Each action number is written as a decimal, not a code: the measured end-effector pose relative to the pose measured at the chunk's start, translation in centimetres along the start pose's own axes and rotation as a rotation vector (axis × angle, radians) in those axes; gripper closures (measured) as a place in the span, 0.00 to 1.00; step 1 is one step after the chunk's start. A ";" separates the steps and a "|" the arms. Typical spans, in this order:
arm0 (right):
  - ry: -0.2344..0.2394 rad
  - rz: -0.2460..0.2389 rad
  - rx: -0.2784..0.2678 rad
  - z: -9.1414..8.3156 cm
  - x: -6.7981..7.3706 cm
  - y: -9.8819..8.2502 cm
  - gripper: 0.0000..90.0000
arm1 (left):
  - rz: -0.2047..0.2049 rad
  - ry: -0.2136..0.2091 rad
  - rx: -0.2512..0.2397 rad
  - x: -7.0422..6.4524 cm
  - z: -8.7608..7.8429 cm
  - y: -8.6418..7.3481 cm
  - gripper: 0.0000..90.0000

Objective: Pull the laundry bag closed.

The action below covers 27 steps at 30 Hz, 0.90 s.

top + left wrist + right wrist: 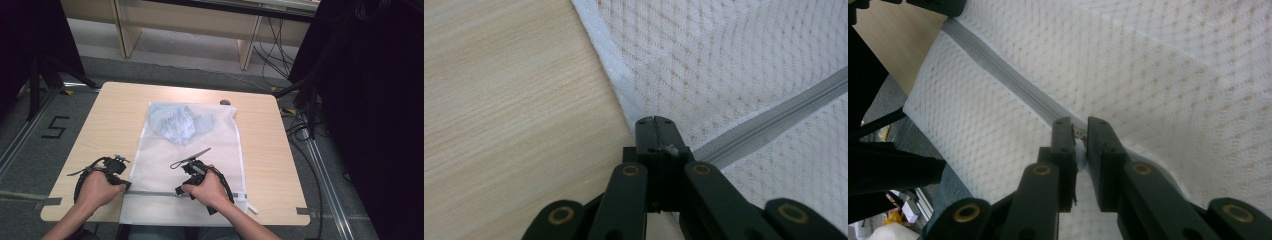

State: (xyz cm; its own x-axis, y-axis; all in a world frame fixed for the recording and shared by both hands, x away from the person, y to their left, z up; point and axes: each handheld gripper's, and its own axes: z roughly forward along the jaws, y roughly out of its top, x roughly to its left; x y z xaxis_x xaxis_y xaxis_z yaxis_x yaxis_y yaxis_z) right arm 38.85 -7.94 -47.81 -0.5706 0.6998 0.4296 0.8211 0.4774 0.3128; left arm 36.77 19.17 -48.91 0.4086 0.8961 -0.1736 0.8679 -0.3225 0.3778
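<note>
One taped "5" (55, 127) beside table (107, 112)

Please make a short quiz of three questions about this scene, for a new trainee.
1. True or false: the left tool is shut on the left end of the mesh bag, by its zipper.
2. What does the right tool pinch? A) zipper pull B) table edge C) cable
3. Where in the bag does the blue clothing lie?

Key: 1 true; 2 A; 3 at the far end, away from the person.
</note>
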 end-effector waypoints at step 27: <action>-0.002 -0.047 0.017 -0.6 0.4 -0.2 0.97 | -0.002 -0.003 -0.004 0.0 0.0 0.0 1.00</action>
State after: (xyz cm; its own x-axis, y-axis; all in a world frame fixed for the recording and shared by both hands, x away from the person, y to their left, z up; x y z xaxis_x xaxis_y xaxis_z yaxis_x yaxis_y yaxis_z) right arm 38.47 -8.05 -47.20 -0.6088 0.6772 0.4133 0.7933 0.5192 0.3179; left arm 36.75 19.20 -48.93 0.4081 0.8955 -0.1774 0.8675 -0.3199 0.3808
